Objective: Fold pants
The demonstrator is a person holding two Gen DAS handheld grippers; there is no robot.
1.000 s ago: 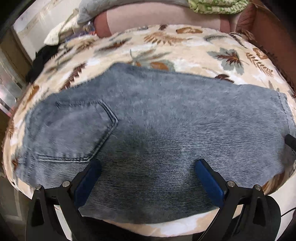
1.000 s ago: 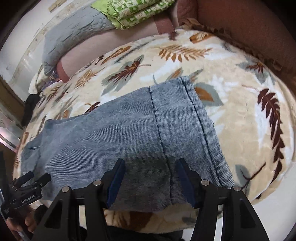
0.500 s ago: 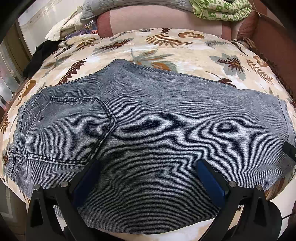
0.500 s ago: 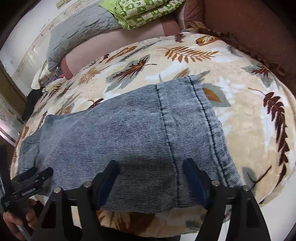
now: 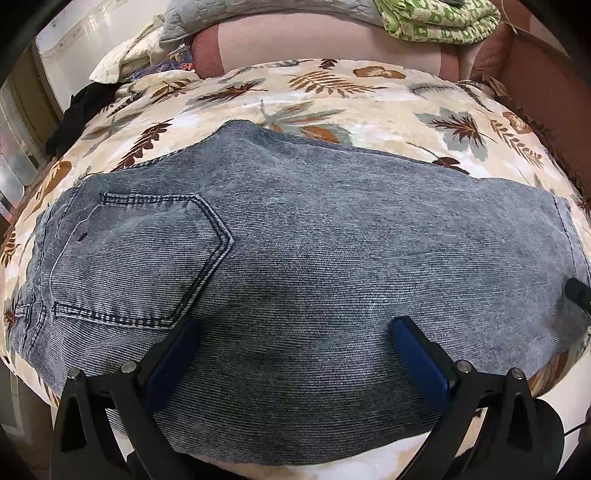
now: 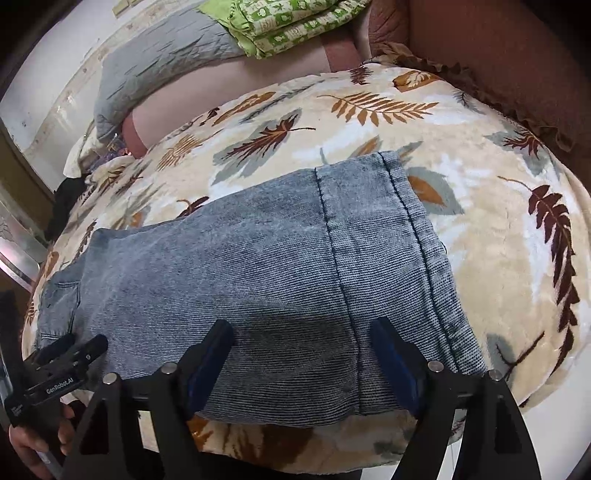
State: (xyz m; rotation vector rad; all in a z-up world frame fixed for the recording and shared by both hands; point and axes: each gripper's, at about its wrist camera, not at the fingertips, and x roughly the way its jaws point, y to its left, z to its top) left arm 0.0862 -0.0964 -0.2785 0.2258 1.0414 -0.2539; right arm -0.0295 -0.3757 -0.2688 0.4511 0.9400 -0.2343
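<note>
The left gripper (image 5: 295, 343) stands with jaws apart over the near edge of the folded jeans (image 5: 314, 258), nothing clamped. The right gripper (image 6: 301, 349) likewise gapes above the hem end. The jeans lie flat on a leaf-print blanket (image 6: 480, 184), back pocket (image 5: 140, 258) at nine o'clock, green quilt (image 6: 288, 26) at twelve.

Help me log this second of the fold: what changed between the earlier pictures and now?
The right tool spread its jaws wider over the near edge of the jeans; nothing is pinched between them. The left tool stayed wide open above the denim, beside the back pocket. The jeans kept lying flat, folded lengthwise on the leaf-print blanket, and neither tool took hold of anything.
</note>
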